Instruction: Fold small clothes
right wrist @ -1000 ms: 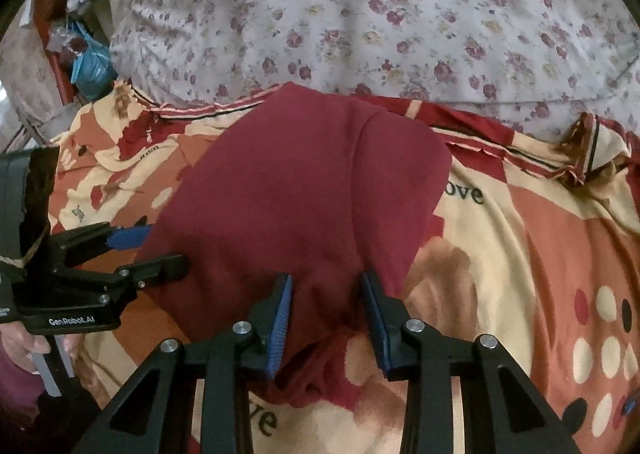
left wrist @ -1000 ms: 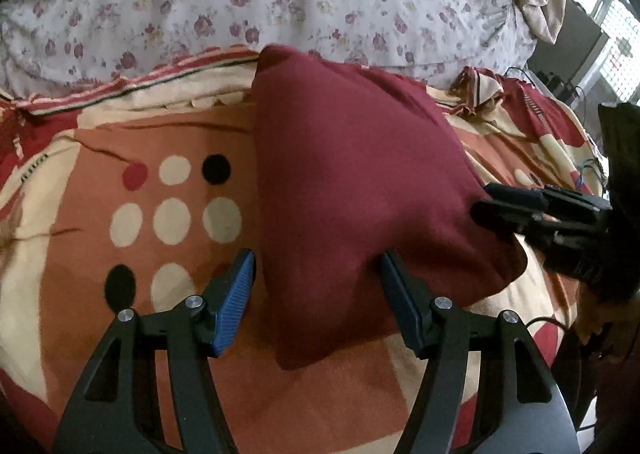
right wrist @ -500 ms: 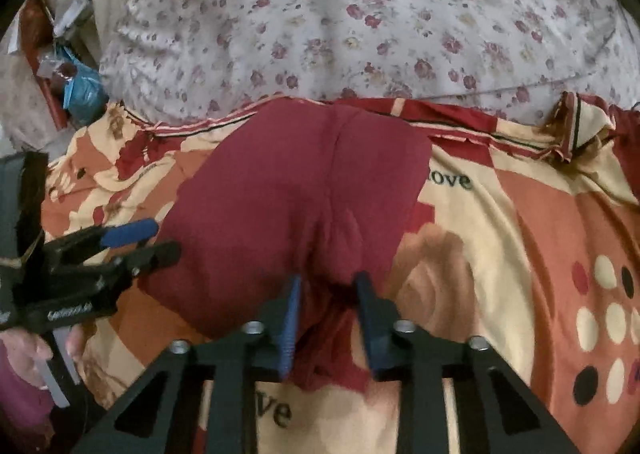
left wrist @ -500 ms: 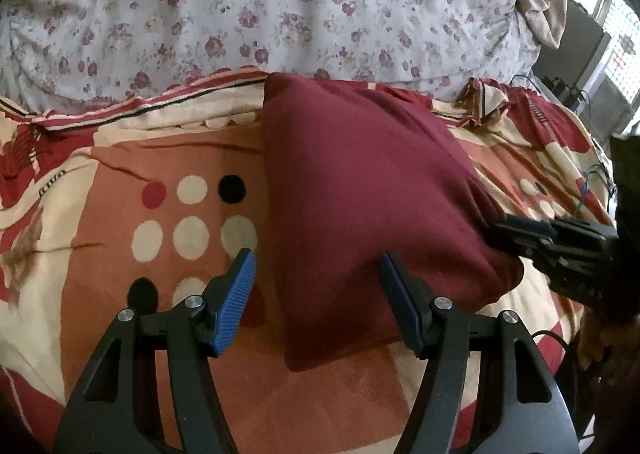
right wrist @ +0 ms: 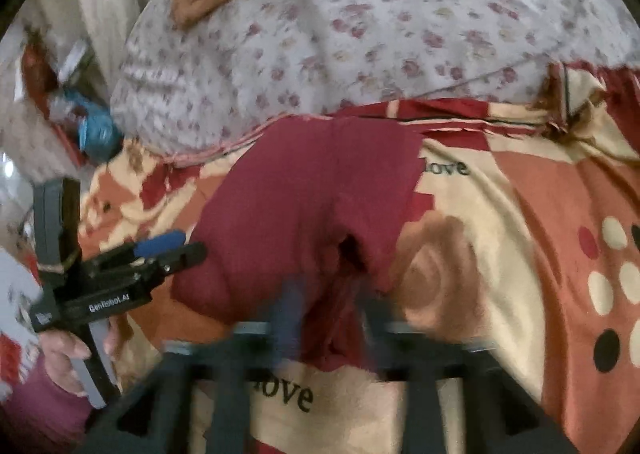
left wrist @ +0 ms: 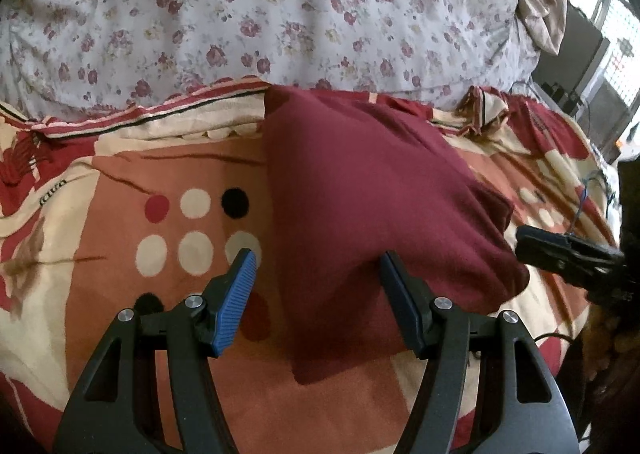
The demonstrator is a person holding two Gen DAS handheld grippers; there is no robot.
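Floral white bedding [left wrist: 280, 14] fills the far side of the bed at twelve o'clock, and nearer me lies my orange, cream and red patterned blanket [left wrist: 120, 214] with its dots and the word "love". Maroon and soft-looking, the small garment [left wrist: 360, 194] lies folded on that blanket, a thick wedge with smooth top layers and, seen from my right wrist, a dark bunched crease at its near edge. My left gripper [left wrist: 316, 286] hangs over the garment's near left corner, jaws spread wide; the cloth runs between them from about twelve to six o'clock, and neither blue pad presses on it. My right gripper [right wrist: 328, 310] is blurred, at the garment's near hem at six o'clock in its own view; its jaws have just been opening, the bunched hem sits between them, and they appear parted and off the cloth. From the left wrist, that right gripper shows at three o'clock, just beside the garment's right edge.
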